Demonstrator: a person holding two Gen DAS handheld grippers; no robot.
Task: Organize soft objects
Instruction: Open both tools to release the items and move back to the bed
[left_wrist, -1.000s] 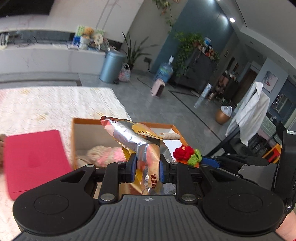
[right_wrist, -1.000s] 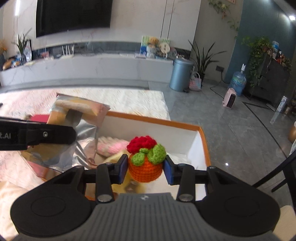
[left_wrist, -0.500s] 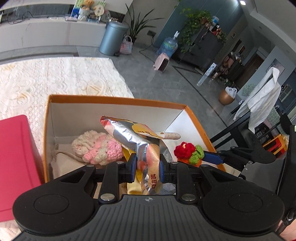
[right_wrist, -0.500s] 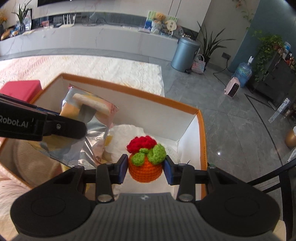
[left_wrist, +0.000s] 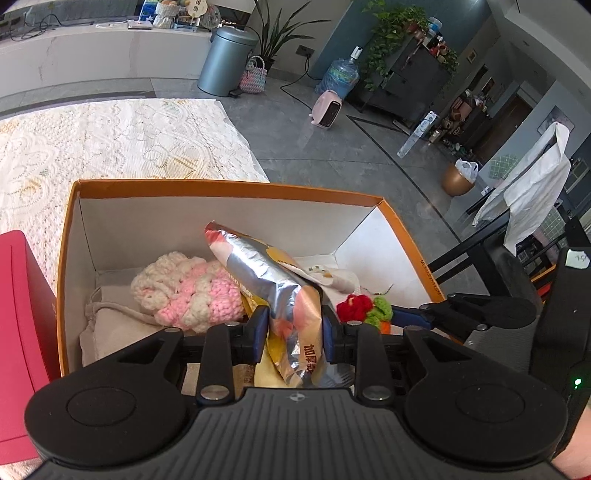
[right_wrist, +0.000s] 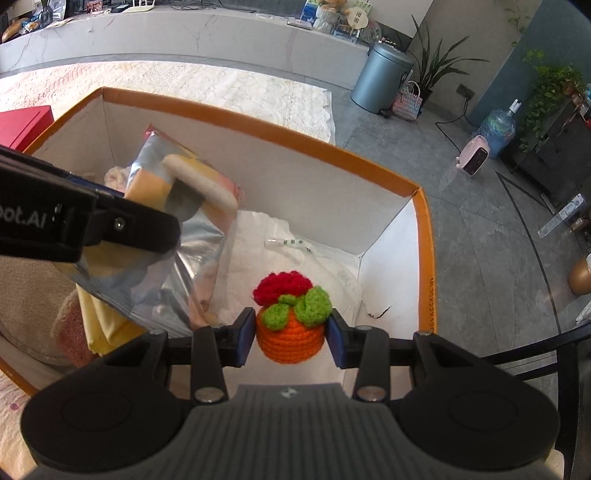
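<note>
Between the blue pads of the left gripper (left_wrist: 294, 334) a foil snack bag (left_wrist: 273, 284) was pinched by its lower end, its top slanting up over the open orange-rimmed box (left_wrist: 221, 190). Just to its right, the right gripper (right_wrist: 291, 330) clamped a crocheted orange ball (right_wrist: 290, 334) with a red top and green leaves — both held above the box interior. Below them lay a pink-and-cream knitted piece (left_wrist: 188, 291), a beige cloth pouch (left_wrist: 110, 325) and a white bag (right_wrist: 295, 254). Beside the box sat a red case (left_wrist: 18, 332); beyond it, a lace tablecloth (left_wrist: 110, 140).
</note>
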